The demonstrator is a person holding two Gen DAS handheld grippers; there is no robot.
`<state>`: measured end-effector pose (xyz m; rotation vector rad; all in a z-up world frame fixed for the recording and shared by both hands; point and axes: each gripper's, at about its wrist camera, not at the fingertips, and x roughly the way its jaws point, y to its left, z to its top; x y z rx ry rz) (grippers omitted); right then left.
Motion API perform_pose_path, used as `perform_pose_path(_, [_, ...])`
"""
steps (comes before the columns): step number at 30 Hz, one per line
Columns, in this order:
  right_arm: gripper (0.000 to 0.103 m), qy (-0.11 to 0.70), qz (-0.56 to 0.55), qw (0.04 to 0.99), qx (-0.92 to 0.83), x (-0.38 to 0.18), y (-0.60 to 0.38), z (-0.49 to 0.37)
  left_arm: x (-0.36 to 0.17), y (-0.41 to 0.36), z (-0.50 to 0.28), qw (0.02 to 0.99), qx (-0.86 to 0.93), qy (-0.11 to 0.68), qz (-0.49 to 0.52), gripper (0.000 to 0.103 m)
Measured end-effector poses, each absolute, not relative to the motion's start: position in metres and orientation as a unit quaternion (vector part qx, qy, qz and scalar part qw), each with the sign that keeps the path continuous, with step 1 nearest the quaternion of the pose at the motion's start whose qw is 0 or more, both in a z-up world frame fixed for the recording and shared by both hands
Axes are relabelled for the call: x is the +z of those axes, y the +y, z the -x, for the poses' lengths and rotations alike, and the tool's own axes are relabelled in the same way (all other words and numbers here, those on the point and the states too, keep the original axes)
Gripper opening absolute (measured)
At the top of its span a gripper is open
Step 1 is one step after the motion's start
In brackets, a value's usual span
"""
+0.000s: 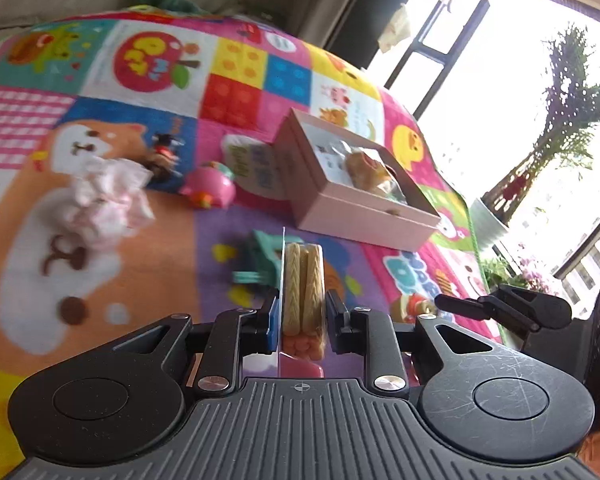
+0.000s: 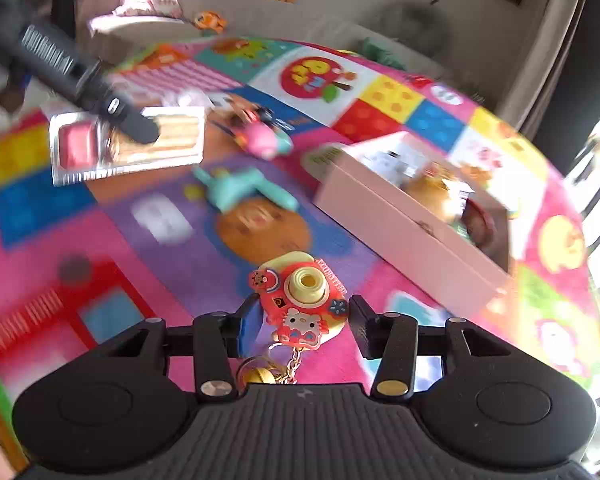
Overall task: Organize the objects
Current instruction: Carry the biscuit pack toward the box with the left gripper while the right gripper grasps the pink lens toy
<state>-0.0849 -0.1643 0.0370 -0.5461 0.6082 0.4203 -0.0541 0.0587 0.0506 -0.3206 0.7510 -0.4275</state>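
My left gripper (image 1: 302,312) is shut on a clear snack pack of biscuit sticks (image 1: 303,288), held edge-up above the play mat; the same pack shows in the right wrist view (image 2: 128,146). My right gripper (image 2: 300,322) is closed around a red toy camera keychain (image 2: 302,300) with a chain and gold bell hanging below it. The open pink box (image 1: 360,204) lies ahead right of the left gripper and holds a wrapped bun; it also shows at right in the right wrist view (image 2: 412,224). A teal toy (image 2: 244,190), a pink toy (image 1: 210,188) and crumpled tissue (image 1: 108,200) lie on the mat.
A colourful play mat (image 1: 140,260) covers the floor. A grey sofa (image 2: 380,28) runs along its far side. A small dark figure toy (image 1: 164,156) lies near the tissue. A window with potted plants (image 1: 496,216) is at right. The left gripper's body (image 2: 80,80) crosses the right view's upper left.
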Motion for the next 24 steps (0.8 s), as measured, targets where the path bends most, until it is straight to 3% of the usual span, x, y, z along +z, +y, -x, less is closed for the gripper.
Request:
perform_pose_path(1, [0.052,0.293,0.265,0.899,0.191,0.034,-0.168,0.087,0.048,0.049,0.052,0.895,-0.206,0.366,0.151,0.026])
perform_pose_path(3, [0.069,0.308,0.242,0.902,0.181,0.031,-0.178,0.087,0.044,0.032,0.051,0.893,-0.211,0.373,0.141,0.026])
perform_pose_path(10, [0.072,0.322,0.232,0.911,0.117,0.026,-0.207,0.089,0.038,0.017,0.055,0.886,-0.226,0.387,0.120,0.026])
perform_pose_path(15, [0.076,0.340,0.100,0.919,0.173,0.045,-0.226,0.082,0.035,0.023,0.054,0.885,-0.214,0.395,0.124,0.026])
perform_pose_path(20, [0.075,0.365,0.065,0.911,0.178,0.028,-0.204,0.055,0.034,0.024,0.057,0.885,-0.210,0.399,0.120,0.026])
perform_pose_path(22, [0.069,0.378,0.058,0.908,0.168,0.021,-0.200,0.045,0.033,0.025,0.058,0.885,-0.208,0.400,0.118,0.026])
perform_pose_path(23, [0.057,0.382,0.055,0.907,0.169,0.020,-0.200,0.042,0.033,0.026,0.059,0.884,-0.208,0.401,0.117,0.026])
perform_pose_path(24, [0.057,0.384,0.055,0.906,0.170,0.021,-0.200,0.040,0.032,0.027,0.059,0.884,-0.207,0.402,0.118,0.026])
